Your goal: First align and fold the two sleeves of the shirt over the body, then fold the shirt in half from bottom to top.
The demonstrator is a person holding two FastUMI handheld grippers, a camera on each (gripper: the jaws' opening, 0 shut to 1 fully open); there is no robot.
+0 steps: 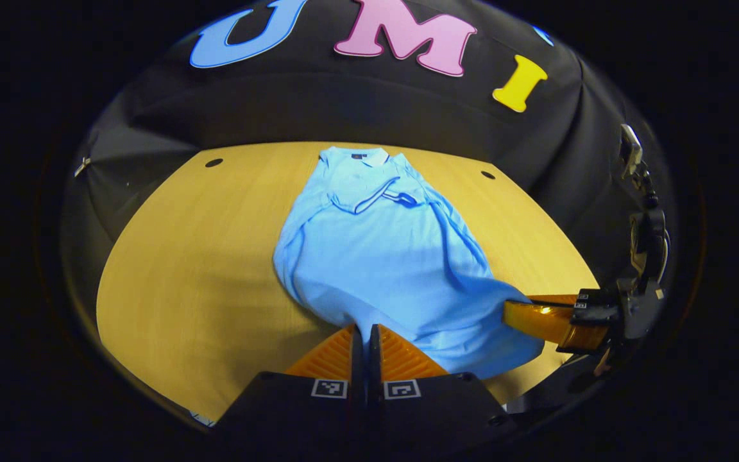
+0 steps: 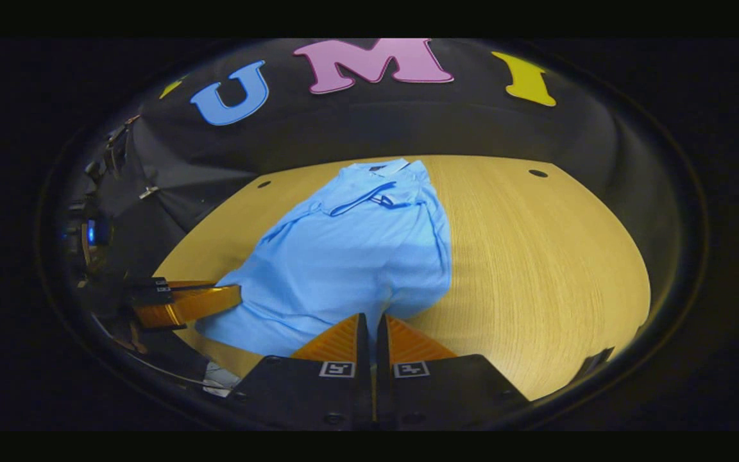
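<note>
- left gripper (image 1: pixel 365 328) clamped tight on the shirt's (image 1: pixel 376 256) bottom hem
- right gripper (image 2: pixel 372 318) pinching that same hem further along
- sleeves already folded over the shirt, table (image 1: pixel 203 256) underneath

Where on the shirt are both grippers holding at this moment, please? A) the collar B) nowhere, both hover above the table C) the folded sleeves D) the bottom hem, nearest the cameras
D: the left gripper and right gripper each pinch the shirt at its near hem.

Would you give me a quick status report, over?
Left gripper and right gripper both shut on shirt hem. Sleeves folded over body; bottom fold not yet made. Nothing in the way on table.
</note>
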